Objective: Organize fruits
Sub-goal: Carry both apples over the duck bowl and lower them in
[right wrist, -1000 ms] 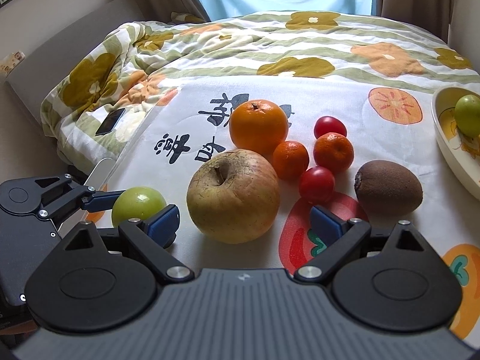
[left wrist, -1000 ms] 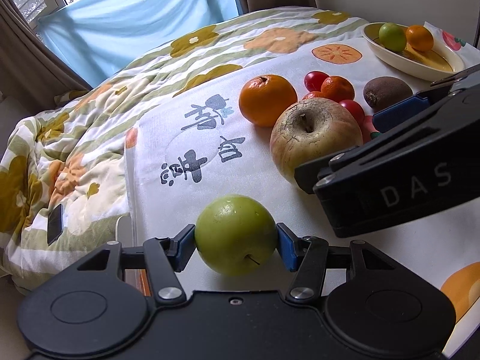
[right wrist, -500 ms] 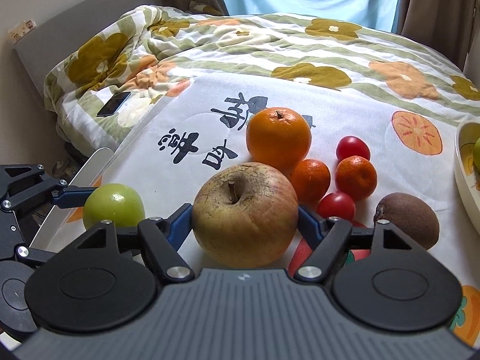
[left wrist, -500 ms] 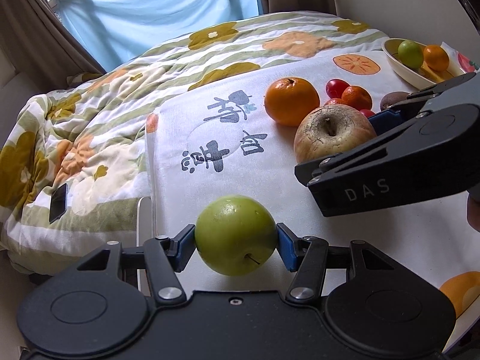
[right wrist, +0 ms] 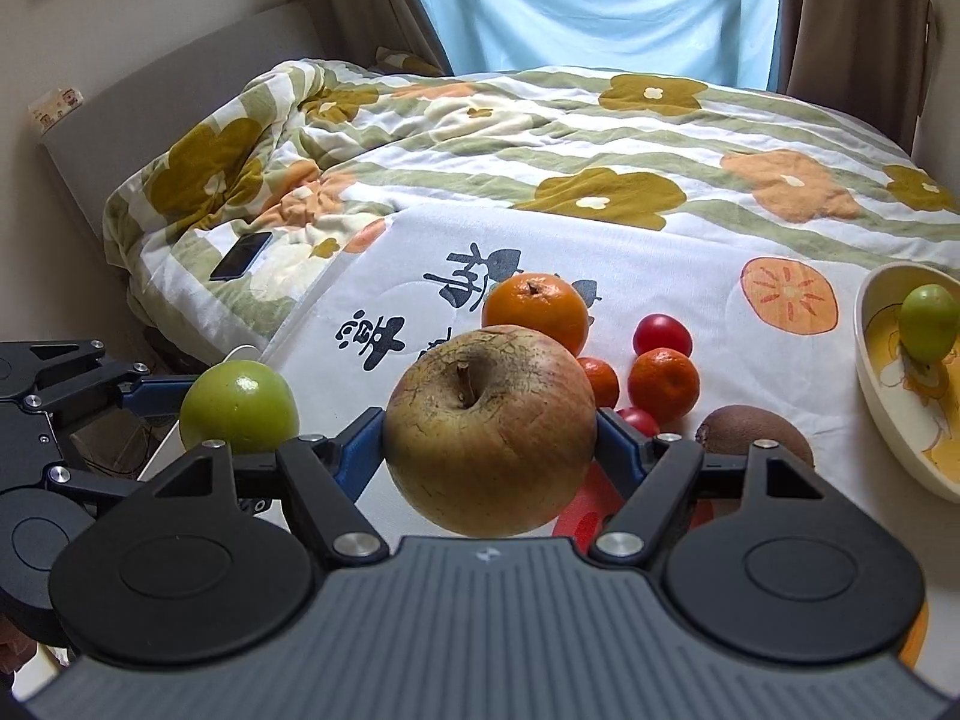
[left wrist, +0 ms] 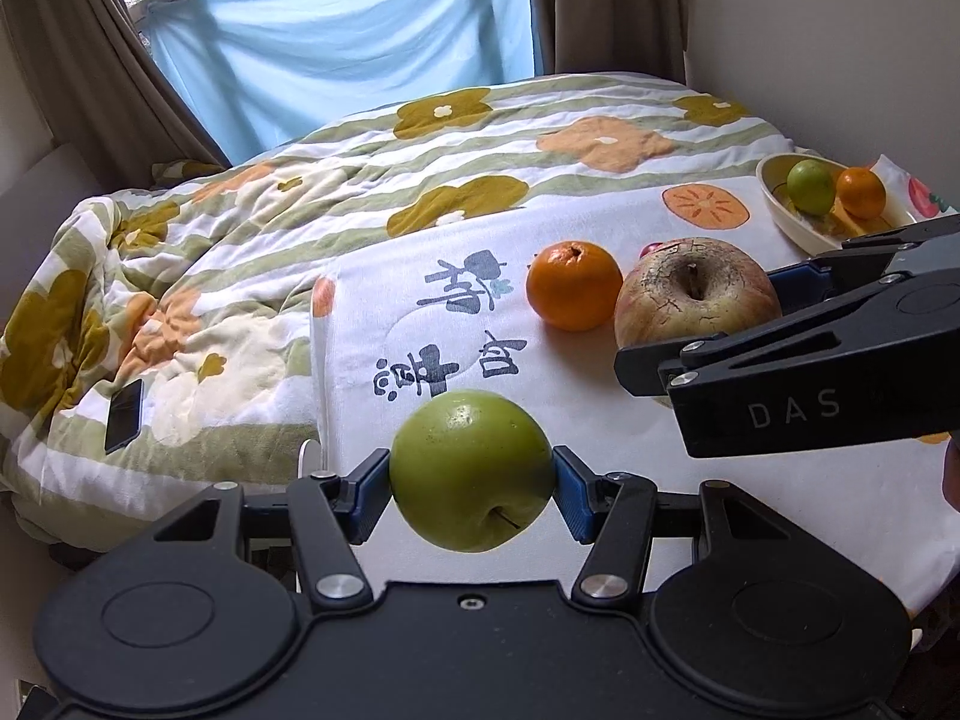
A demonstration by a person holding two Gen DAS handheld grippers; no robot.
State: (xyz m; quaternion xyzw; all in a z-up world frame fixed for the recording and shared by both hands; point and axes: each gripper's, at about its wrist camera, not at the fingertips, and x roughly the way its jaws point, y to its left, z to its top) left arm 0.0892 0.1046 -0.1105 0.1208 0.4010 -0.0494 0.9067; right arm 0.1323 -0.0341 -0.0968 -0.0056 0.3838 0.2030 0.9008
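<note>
With my left gripper (left wrist: 471, 487) clamped on the green apple (left wrist: 471, 468) and my right gripper (right wrist: 489, 441) on the big russet apple (right wrist: 489, 429), both above the cloth, either round fruit could slip; swinging toward the bowl (right wrist: 882, 408), they might collide.

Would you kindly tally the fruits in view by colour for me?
Green: 2, the round green apple and the small green fruit in the cream bowl
Orange: 4, the big orange, the left mandarin, the right mandarin and the bowl's orange fruit
Red: 2, the far tomato and the near tomato
Brown: 1, the fuzzy kiwi
Russet yellow-red: 1, the large russet apple
Total: 10
</note>
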